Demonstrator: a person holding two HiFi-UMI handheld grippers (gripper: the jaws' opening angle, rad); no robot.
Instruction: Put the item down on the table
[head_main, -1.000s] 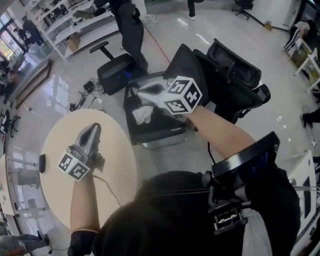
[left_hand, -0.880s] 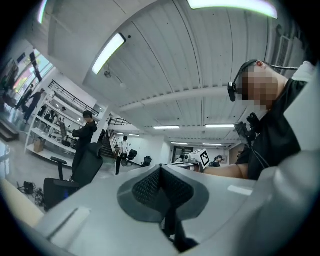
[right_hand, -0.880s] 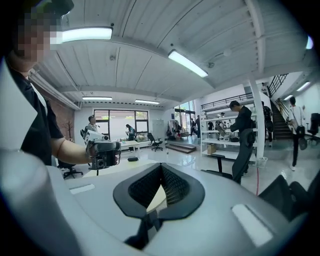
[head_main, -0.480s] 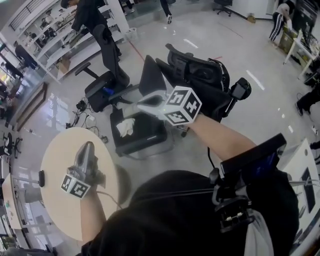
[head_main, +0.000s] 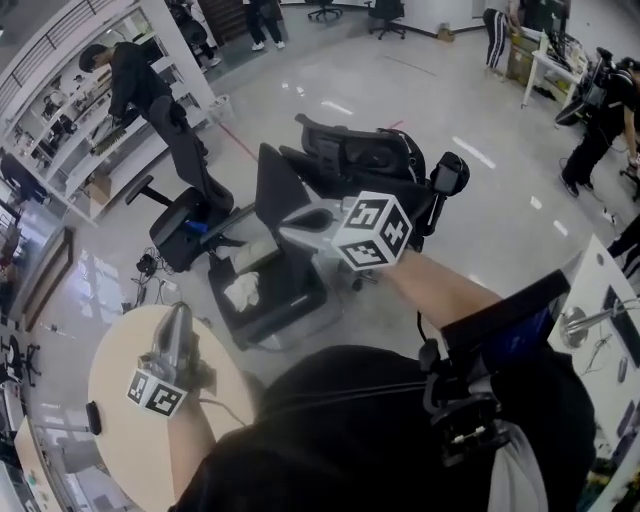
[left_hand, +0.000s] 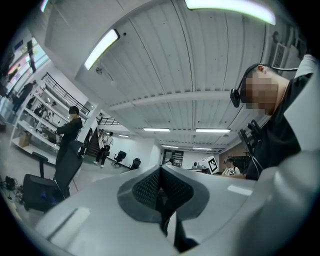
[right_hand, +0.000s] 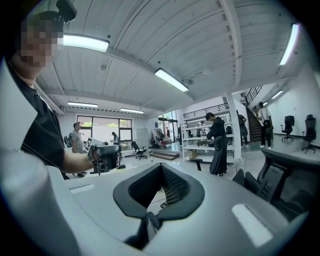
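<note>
While jaws meet, wad (head_main: 241, 292) apart, on chair (head_main: 290, 296)

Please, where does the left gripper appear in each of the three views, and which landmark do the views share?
Head view: the left gripper is at the lower left, over the round table.
Left gripper view: bottom centre, its own jaws shut and empty.
Right gripper view: middle left, held in a hand.
Shared landmark: the white shelves.

Round table (head_main: 112, 355) cut by the lower left edge, small dark object (head_main: 93, 417) on it unidentifiable, white crumpled item (head_main: 242, 292) too small to tell.
</note>
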